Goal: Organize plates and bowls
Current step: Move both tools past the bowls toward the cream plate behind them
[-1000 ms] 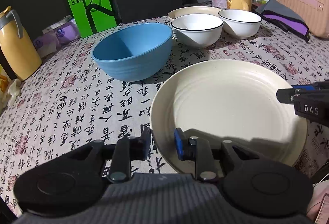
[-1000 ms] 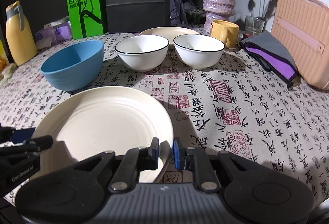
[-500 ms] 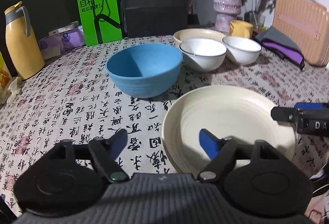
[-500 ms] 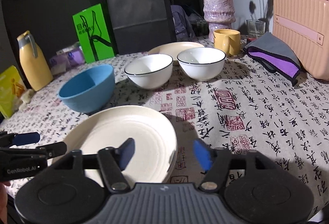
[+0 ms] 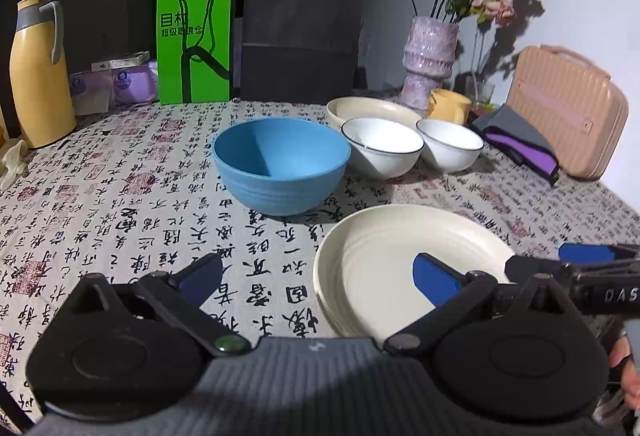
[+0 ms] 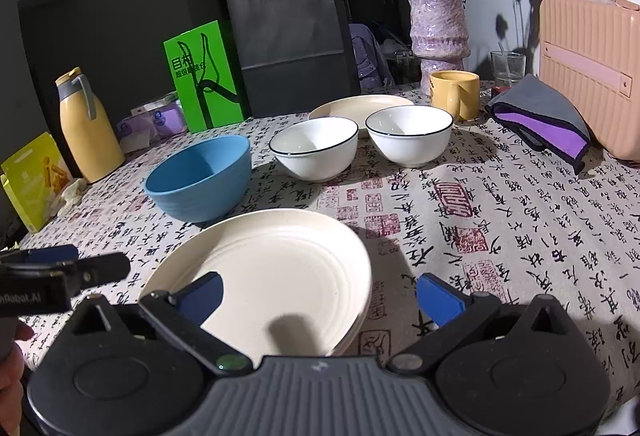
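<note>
Both grippers, left gripper and right gripper, have just been opening wide, empty, releasing the cream plate at lower centre; next, reach for the blue bowl.

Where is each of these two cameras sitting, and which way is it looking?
Left wrist view: rides on the left claw, looking across the cream plate to the blue bowl; the right claw pokes in at right.
Right wrist view: rides on the right claw, looking over the plate to two white bowls; the left claw and a hand show at left.
Both share the plate, bowls and vase.
</note>
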`<state>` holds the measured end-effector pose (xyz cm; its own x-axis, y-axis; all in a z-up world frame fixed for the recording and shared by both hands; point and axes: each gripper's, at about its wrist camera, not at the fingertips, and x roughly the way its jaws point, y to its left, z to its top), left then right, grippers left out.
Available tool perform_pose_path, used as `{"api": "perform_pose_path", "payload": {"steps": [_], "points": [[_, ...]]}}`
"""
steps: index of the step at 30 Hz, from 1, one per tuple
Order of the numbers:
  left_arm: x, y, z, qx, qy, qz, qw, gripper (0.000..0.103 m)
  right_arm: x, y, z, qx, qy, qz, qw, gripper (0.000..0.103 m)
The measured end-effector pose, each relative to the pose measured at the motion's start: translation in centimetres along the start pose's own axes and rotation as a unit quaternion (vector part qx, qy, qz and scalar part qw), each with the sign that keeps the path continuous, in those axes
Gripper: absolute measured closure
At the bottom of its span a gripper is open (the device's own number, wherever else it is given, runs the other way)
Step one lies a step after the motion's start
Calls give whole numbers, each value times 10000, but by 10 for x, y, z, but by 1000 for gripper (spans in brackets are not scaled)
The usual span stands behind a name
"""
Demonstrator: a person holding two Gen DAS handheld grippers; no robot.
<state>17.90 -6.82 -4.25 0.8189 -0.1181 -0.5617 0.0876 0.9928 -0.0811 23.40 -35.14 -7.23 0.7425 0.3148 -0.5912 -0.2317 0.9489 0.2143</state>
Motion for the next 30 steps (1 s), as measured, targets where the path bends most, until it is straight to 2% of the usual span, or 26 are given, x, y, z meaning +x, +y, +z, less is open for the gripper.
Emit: {"api": "perform_pose_path", "payload": {"steps": [15,30], "points": [[-13,24,6,-41,-217,-314,9993,0,0,4,0,46,119,18,9999,0],[14,49,20,-100,-151,-483,9987,0,9,-13,11,299,16,29,9995,0]]}}
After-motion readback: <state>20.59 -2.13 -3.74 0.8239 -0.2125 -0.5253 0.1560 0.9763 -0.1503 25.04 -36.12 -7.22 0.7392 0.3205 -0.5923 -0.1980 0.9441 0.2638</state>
